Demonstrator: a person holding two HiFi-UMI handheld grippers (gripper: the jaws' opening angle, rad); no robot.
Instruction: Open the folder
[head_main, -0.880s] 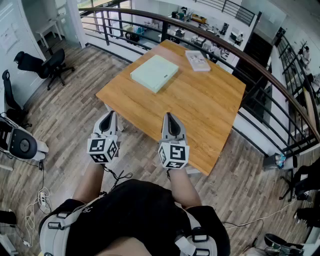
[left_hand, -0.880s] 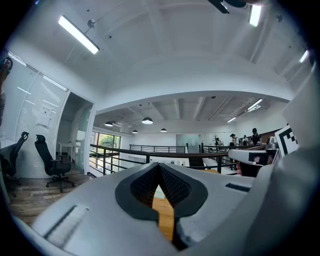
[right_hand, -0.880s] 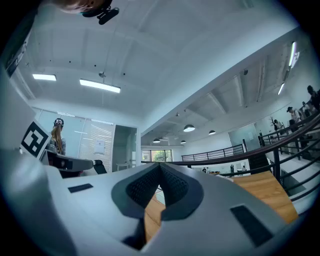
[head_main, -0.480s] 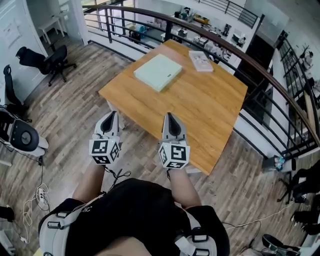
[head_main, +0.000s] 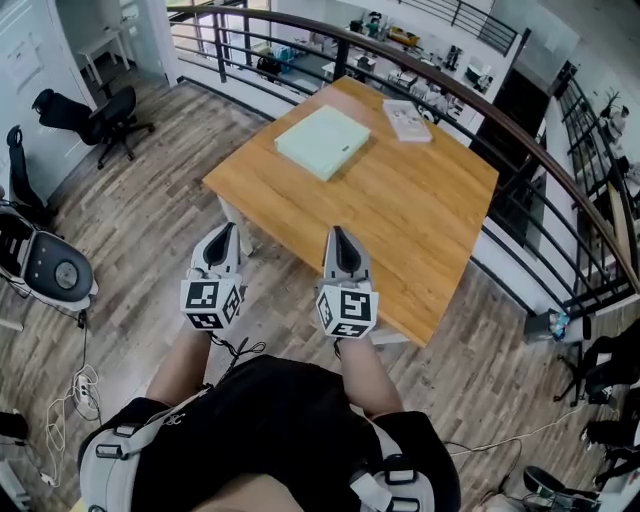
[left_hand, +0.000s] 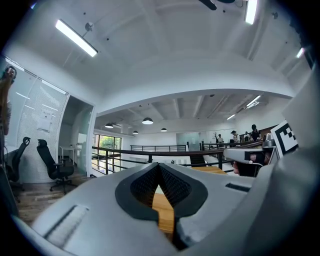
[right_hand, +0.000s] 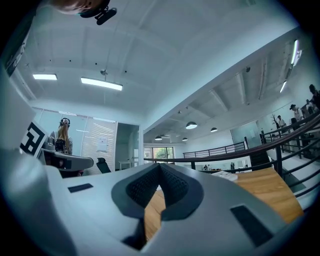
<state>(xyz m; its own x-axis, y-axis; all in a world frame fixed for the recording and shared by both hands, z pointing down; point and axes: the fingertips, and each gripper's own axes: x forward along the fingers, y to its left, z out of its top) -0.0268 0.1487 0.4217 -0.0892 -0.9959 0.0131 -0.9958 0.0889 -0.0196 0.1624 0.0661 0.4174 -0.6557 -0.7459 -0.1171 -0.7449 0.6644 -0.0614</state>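
Note:
A pale green folder (head_main: 322, 141) lies shut and flat on the far left part of a square wooden table (head_main: 400, 225). My left gripper (head_main: 225, 232) and right gripper (head_main: 336, 233) are held side by side in front of me, near the table's closest edge and well short of the folder. Both point level toward the table. Each is shut with nothing between its jaws. In the left gripper view the left gripper (left_hand: 159, 166) has its tips together, with the table top (left_hand: 162, 212) seen through the gap below. The right gripper view gives the same for the right gripper (right_hand: 160, 167).
A white booklet (head_main: 407, 120) lies at the table's far corner. A curved dark railing (head_main: 520, 130) runs behind and to the right of the table. Office chairs (head_main: 95, 118) stand at the left on the wood floor, and cables (head_main: 75, 390) lie by my left side.
The table and folder have shifted slightly right and lower in the head view. Both grippers keep the same shut pose in front of me.

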